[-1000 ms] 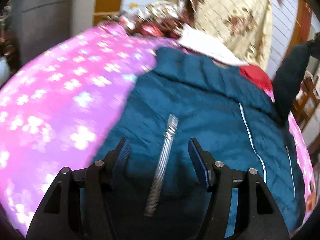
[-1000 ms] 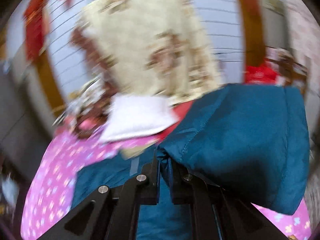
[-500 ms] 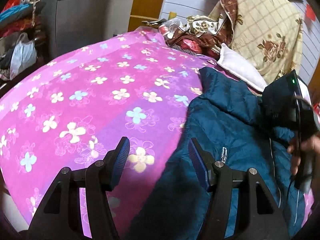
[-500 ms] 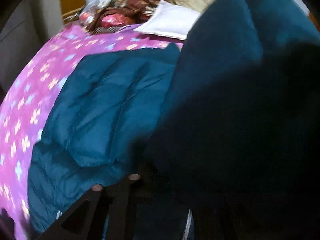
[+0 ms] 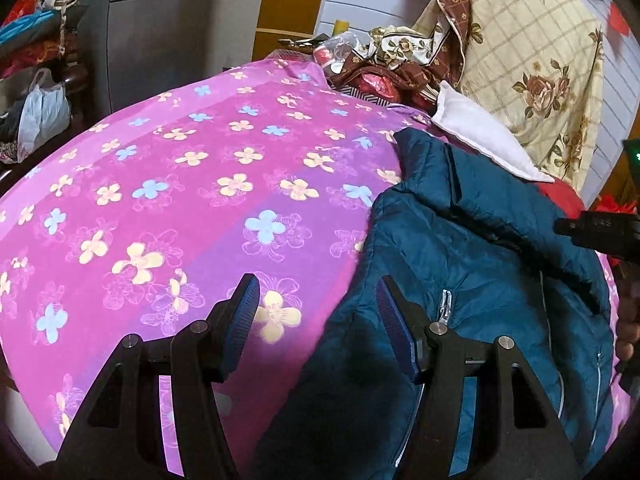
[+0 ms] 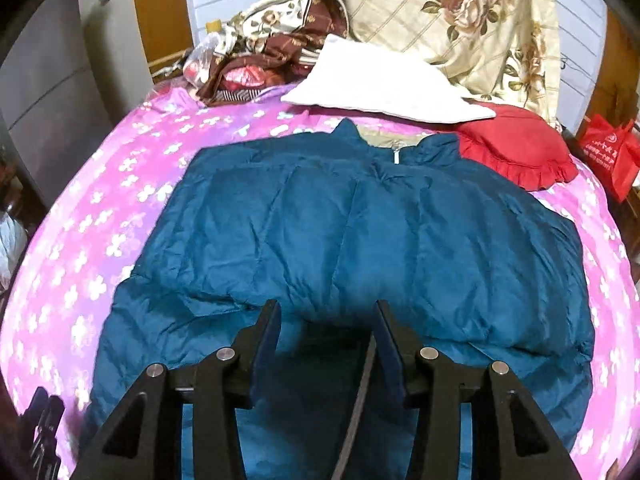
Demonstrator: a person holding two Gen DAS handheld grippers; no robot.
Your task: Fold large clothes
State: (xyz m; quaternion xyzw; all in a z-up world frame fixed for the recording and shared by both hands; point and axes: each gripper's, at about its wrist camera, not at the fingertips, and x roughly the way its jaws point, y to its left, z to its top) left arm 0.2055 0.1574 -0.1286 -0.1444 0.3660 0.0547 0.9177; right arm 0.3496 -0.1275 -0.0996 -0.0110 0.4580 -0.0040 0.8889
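Note:
A large teal padded jacket (image 6: 360, 232) lies on the bed with its collar toward the pillows and both sleeves folded across its body. My right gripper (image 6: 326, 316) is open and empty just above the jacket's lower middle. In the left wrist view the jacket (image 5: 472, 264) fills the right side. My left gripper (image 5: 316, 300) is open and empty over the jacket's left edge, where it meets the pink flowered bedsheet (image 5: 180, 208). The right gripper's body (image 5: 600, 232) shows at the right edge of that view.
A white pillow (image 6: 384, 80), a red frilled cushion (image 6: 516, 148) and a heap of patterned bedding (image 6: 272, 52) lie at the head of the bed. A flowered cream quilt (image 6: 460, 12) hangs behind. Grey cabinet (image 5: 160, 32) stands left. A red bag (image 6: 612, 152) sits right.
My right gripper was shut on the jacket's sleeve, carried it across the body, and has let it go and opened. My left gripper has swung left to the jacket's edge.

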